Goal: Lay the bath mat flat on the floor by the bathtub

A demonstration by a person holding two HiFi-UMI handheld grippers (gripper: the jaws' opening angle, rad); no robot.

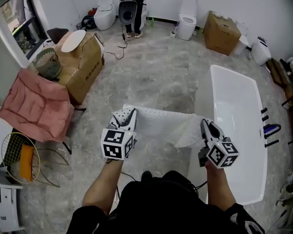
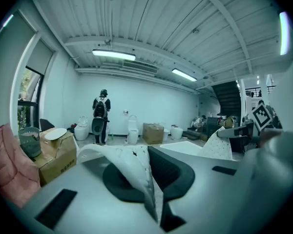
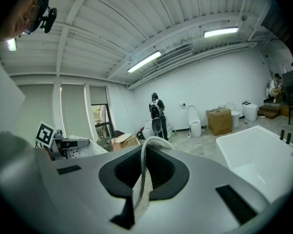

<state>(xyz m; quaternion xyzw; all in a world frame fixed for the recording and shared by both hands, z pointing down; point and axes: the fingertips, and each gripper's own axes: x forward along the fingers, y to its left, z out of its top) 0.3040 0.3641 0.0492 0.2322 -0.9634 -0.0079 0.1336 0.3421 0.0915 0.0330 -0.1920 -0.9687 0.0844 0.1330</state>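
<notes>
Pinching a corner each, the left hand-held gripper point(image 1: 129, 115) and right hand-held gripper point(image 1: 205, 126) clamp the bath mat point(image 1: 162, 122), stretched above the floor point(image 1: 151, 77) beside the bathtub point(image 1: 237, 106), both forearms point(image 1: 105, 179) reaching forward.

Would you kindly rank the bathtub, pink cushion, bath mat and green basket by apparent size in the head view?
1. bathtub
2. pink cushion and bath mat: too alike to rank, mat held nearer camera
3. green basket
</notes>
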